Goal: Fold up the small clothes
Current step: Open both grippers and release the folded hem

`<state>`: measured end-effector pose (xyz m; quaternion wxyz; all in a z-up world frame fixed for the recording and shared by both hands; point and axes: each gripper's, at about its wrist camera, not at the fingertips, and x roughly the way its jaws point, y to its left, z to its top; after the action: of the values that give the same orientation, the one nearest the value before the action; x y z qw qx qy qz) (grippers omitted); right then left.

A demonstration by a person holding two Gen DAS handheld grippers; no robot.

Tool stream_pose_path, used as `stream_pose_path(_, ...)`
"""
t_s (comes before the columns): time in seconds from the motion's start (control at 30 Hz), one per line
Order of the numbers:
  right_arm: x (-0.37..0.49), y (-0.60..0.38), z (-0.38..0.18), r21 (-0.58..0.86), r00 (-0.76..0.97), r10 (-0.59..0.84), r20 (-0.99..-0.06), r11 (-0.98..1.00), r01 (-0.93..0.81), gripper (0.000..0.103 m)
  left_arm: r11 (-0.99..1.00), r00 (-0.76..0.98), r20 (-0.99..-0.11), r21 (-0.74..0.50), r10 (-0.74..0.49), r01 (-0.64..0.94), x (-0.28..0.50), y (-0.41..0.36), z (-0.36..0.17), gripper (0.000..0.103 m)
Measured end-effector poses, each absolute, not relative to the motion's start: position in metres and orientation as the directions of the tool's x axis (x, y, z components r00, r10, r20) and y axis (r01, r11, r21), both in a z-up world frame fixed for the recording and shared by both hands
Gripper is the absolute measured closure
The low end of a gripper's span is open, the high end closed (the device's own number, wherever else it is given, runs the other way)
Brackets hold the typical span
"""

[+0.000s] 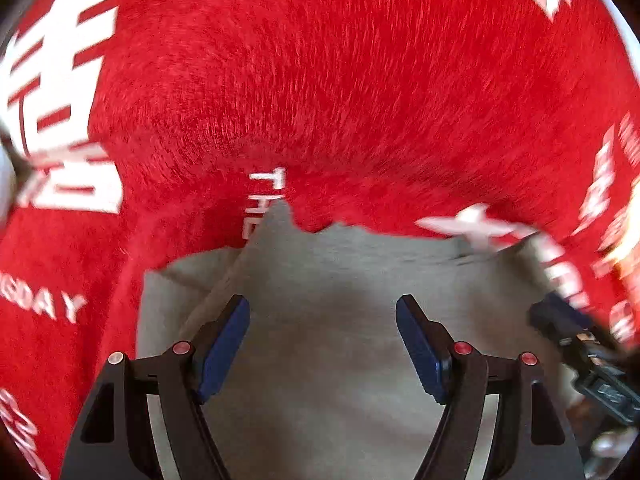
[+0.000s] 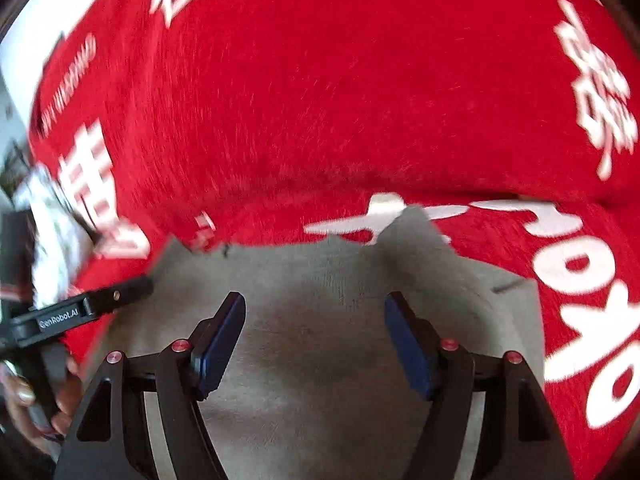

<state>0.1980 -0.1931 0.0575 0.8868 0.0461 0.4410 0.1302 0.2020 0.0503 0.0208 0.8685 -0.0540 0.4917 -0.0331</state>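
Note:
A grey garment (image 1: 340,280) lies flat on a red cloth with white lettering (image 1: 320,80). My left gripper (image 1: 323,308) is open and empty, hovering over the garment's near part. A fold edge shows at its left. In the right wrist view the same grey garment (image 2: 320,280) lies under my right gripper (image 2: 314,306), which is open and empty. The right gripper's body (image 1: 576,340) shows at the right edge of the left wrist view. The left gripper's body (image 2: 80,312) shows at the left of the right wrist view, held by a hand.
The red cloth (image 2: 320,100) covers the whole surface around the garment. A white edge (image 2: 24,40) and dark clutter show past the cloth at the far left of the right wrist view.

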Motion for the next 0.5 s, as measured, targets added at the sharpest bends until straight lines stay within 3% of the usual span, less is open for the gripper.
stream_pose_path(0.17,0.23,-0.224,0.025,0.074,0.529,0.087,-0.844,0.996,-0.046,0.028,0.999,0.487,-0.873,-0.042,-0.032,-0.01,0.214,0.054,-0.006,0.026)
stream_pose_path(0.27,0.234,-0.259,0.022,0.245,0.536,0.185,-0.824,0.969,0.043,0.028,1.0,0.509,-0.861,-0.015,-0.012,-0.002,0.208,0.05,-0.007,0.026)
stream_pose_path(0.43,0.214,-0.252,0.039,0.155,0.585,0.105,-0.804,0.987,0.036,0.028,1.0,0.522,-0.853,0.011,0.01,-0.001,0.198,0.042,-0.001,0.026)
stream_pose_path(0.5,0.194,-0.247,0.051,0.172,0.609,0.134,-0.782,0.985,0.004,0.027,1.0,0.537,-0.844,0.004,-0.001,0.008,0.187,0.041,0.006,0.026)
